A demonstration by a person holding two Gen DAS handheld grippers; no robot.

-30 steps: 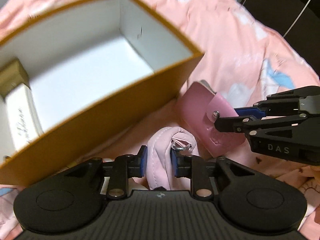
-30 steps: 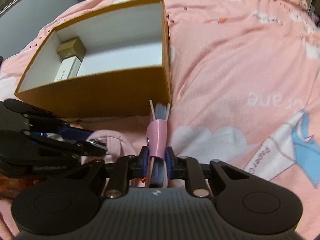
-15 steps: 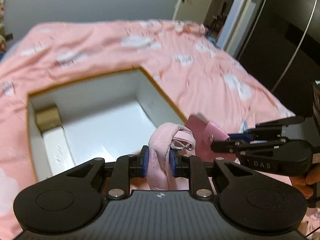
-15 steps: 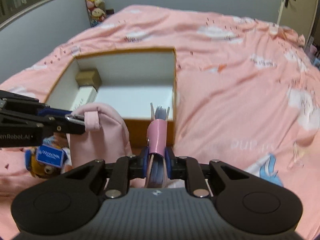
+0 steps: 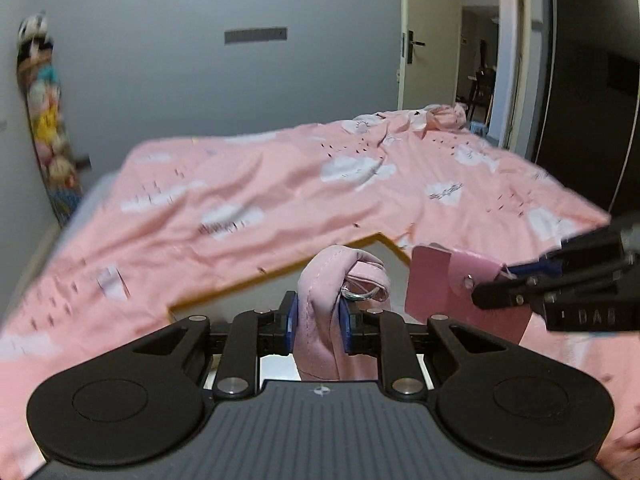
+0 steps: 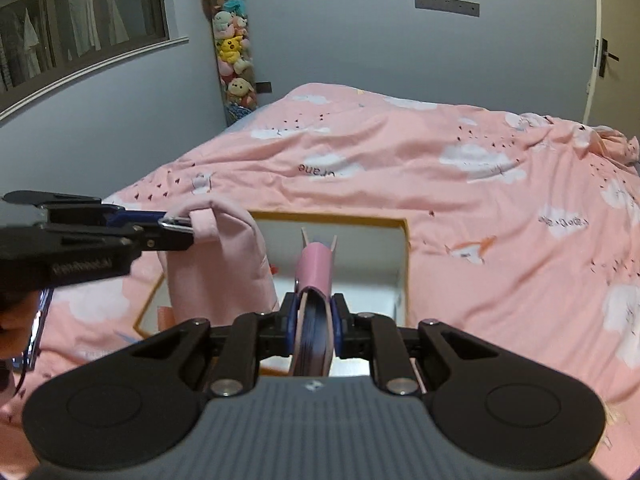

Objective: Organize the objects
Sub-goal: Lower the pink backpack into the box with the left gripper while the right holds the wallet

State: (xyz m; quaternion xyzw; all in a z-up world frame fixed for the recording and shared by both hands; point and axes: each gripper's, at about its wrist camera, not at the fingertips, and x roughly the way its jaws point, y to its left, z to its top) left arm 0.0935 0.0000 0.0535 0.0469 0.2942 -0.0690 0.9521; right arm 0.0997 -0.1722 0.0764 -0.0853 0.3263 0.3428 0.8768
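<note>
Above the box's [image 6: 404,248] near edge, left gripper [image 5: 318,316] is pinching a pink pouch [image 5: 324,308]. Right gripper [image 6: 314,320] is clamping a pink card holder [image 6: 314,312] upright, w/ both hanging over the pink bed cover [image 6: 480,208].

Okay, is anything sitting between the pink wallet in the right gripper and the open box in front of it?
Nothing visible does. The right gripper holds the pink wallet upright before the open box; the pink pouch in the left gripper hangs to its left.
</note>
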